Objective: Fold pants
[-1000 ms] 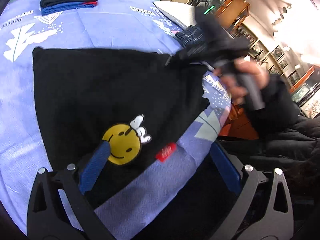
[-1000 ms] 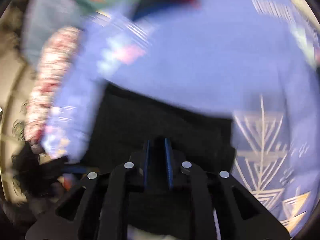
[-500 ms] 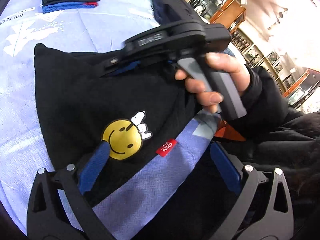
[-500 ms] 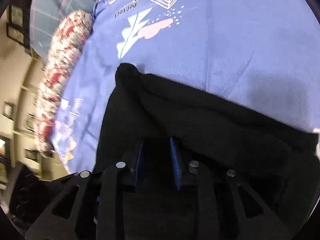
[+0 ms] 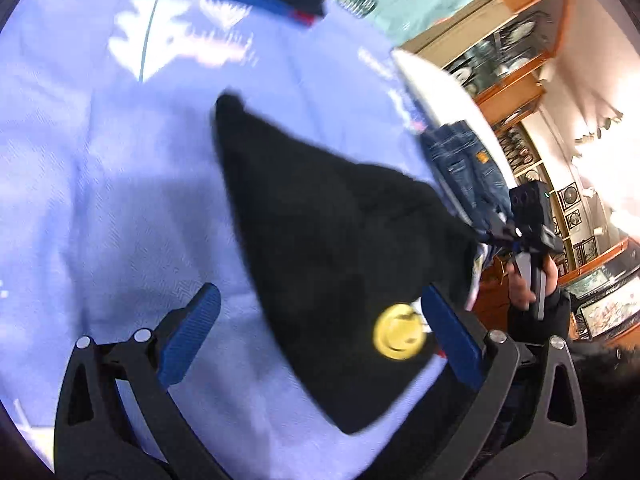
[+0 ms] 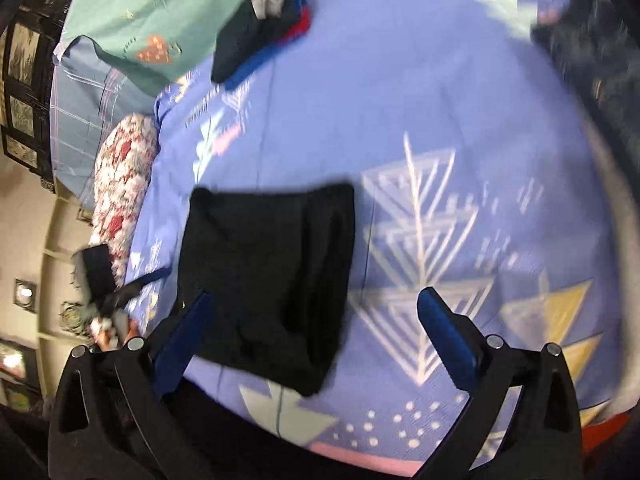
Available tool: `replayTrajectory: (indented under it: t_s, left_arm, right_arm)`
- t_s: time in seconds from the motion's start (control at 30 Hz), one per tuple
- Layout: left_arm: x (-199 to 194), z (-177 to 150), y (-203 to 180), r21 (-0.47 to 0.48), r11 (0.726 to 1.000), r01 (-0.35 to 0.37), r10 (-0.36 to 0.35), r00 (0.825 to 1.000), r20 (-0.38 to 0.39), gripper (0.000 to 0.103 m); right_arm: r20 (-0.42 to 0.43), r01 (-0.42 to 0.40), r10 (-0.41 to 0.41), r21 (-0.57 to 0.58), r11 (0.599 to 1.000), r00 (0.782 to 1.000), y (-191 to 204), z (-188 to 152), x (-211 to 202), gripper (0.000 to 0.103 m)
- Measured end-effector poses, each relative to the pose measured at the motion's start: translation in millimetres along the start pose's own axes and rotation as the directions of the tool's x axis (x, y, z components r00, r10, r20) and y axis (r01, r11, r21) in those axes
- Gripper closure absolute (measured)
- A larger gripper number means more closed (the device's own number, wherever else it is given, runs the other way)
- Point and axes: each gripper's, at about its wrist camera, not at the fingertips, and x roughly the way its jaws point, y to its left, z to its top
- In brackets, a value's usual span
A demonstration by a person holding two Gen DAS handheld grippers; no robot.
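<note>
On patterned blue bedsheet [image 6: 460,100], squarish folded black pants [image 6: 272,276].

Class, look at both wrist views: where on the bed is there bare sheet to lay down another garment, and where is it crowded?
Bare sheet lies right of the folded black pants, out to the tree print, and between the pants and the folded stack at the head. It is crowded by the floral pillow on the left and the jeans at the opposite edge.

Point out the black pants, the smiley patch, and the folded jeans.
black pants [image 6: 268,276], right wrist view, middle of the folded cloth
smiley patch [image 5: 398,332], left wrist view, yellow face
folded jeans [image 5: 464,164], left wrist view, blue denim
</note>
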Motion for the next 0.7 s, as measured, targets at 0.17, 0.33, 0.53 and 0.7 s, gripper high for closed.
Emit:
replayTrajectory:
  t_s: [0.17, 0.33, 0.53, 0.7]
  left_arm:
    - [31.5, 13.0, -12.0, 0.022, 1.000, -0.022, 0.024, 0.998, -0.056, 0.002]
    - [55.2, 23.5, -25.3, 0.085, 0.990, -0.110, 0.115, 0.991, -0.063, 0.002]
    - [55.3, 22.0, -32.9, 0.086, 0.986, -0.143, 0.147, 0.989, -0.034, 0.020]
    - [35.0, 23.3, -34.2, 0.066, 0.990, -0.123, 0.123, 0.992, 0.003, 0.054]
  right_arm:
    - [-0.073, -0.078, 0.077, -0.013, 0.997, 0.994, 1.7, -6.0, 45.4, 0.001]
    - [-0.118, -0.126, 0.115, -0.095, 0.987, 0.986, 27.9, 8.9, 70.1, 0.001]
    - [-0.112, -0.069, 0.049, -0.178, 0.982, 0.993, 34.6, 4.8, 73.4, 0.062]
    - [-0.047, -0.054, 0.045, -0.212, 0.976, 0.998, 38.2, -3.6, 53.0, 0.071]
